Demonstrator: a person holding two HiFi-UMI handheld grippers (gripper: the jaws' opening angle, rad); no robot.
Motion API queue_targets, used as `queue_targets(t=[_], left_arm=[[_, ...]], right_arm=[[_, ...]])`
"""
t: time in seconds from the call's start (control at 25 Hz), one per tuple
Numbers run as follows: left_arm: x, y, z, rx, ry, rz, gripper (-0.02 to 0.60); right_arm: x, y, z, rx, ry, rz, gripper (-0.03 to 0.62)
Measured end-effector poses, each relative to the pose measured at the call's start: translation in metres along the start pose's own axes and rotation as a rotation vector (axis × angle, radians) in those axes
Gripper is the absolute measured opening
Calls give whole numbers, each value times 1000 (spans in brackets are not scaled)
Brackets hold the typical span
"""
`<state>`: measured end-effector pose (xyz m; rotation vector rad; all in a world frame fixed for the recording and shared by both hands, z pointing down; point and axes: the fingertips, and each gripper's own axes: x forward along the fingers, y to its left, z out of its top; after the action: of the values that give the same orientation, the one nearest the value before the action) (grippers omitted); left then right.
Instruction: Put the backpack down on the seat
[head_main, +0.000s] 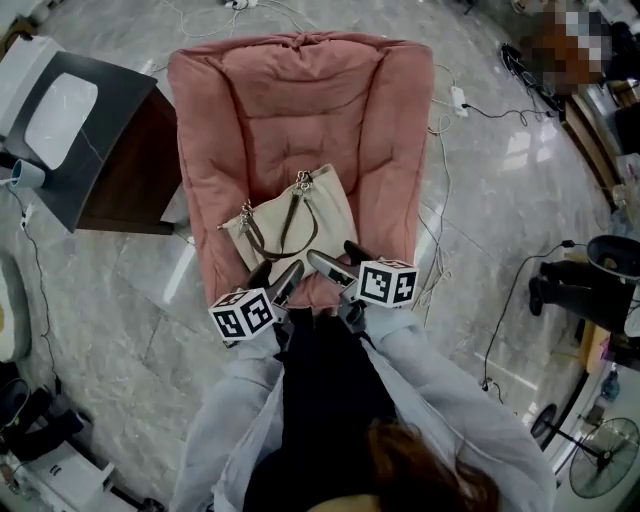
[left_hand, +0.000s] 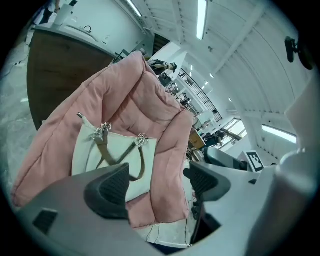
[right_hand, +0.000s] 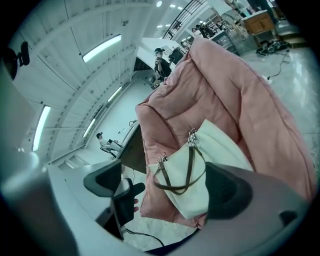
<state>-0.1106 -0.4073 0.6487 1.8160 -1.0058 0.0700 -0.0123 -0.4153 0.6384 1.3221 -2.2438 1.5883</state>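
The backpack (head_main: 322, 212), a cream bag with brown straps and metal rings, lies flat on the lower part of the pink padded seat (head_main: 300, 110), straps on top. My left gripper (head_main: 276, 279) and right gripper (head_main: 334, 263) hover side by side at the seat's front edge, just short of the bag's near side. Both are open and hold nothing. The left gripper view shows the backpack (left_hand: 112, 150) beyond the left gripper (left_hand: 157, 182), whose jaws stand wide apart. In the right gripper view the backpack (right_hand: 220, 150) lies past the spread jaws of the right gripper (right_hand: 167, 187).
A dark wooden side table (head_main: 130, 180) stands at the seat's left with a grey and white device (head_main: 70, 120) on it. Cables and a power strip (head_main: 458, 98) lie on the marble floor to the right. Black equipment (head_main: 585, 275) and a fan (head_main: 600, 455) stand further right.
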Motion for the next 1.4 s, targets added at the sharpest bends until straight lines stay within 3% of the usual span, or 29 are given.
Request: queue_targets(t=[0.24, 0.6, 0.72, 0.88, 1.04, 1.12, 1.16, 1.24, 1.36, 1.4], left_arm=[[-20, -43, -25, 41, -34, -32, 382], [-56, -83, -33, 133, -104, -30, 382], [-69, -94, -34, 169, -130, -29, 382], [-91, -108, -32, 223, -191, -12, 380], [-112, -123, -22, 282, -267, -45, 380], [-121, -129, -15, 298, -315, -50, 374], [-125, -131, -11, 313, -344, -36, 337], [-133, -134, -3, 356, -404, 5, 179], [-142, -135, 6, 381, -469, 40, 63], [-143, -135, 8, 377, -479, 46, 40]], right_arm=[[-36, 14, -4, -39, -33, 53, 525], [-88, 43, 1, -120, -94, 144, 525], [-108, 54, 2, -175, -122, 162, 524], [-134, 67, 1, -290, -174, 187, 477], [-154, 75, -6, -384, -202, 207, 392], [-166, 79, -4, -428, -234, 204, 319], [-172, 79, -2, -445, -253, 198, 271], [-184, 77, 2, -460, -295, 176, 165], [-194, 66, 9, -456, -338, 115, 21], [-196, 62, 10, -462, -344, 93, 9]])
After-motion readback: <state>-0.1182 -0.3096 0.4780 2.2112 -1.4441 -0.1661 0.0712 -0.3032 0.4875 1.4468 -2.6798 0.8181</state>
